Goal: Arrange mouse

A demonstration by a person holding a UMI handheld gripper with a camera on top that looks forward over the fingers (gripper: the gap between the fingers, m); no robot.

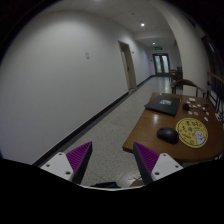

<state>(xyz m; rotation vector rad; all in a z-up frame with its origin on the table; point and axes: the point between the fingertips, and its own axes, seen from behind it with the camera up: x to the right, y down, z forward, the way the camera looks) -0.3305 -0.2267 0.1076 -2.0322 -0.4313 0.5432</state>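
A dark mouse [167, 134] lies on a brown wooden table [143, 134], to the right of and beyond my fingers. Next to it on the right lies a round yellow mat [192, 130] with print on it. My gripper [112, 162] is open and empty, held over the speckled floor to the left of the table. Its purple pads [77, 160] stand wide apart. Nothing is between them.
A closed dark laptop [162, 103] lies further back on the table. A chair [183, 80] stands behind the table. A long corridor with white walls runs ahead to a door [161, 63] at the far end. The speckled floor [110, 125] stretches on the left.
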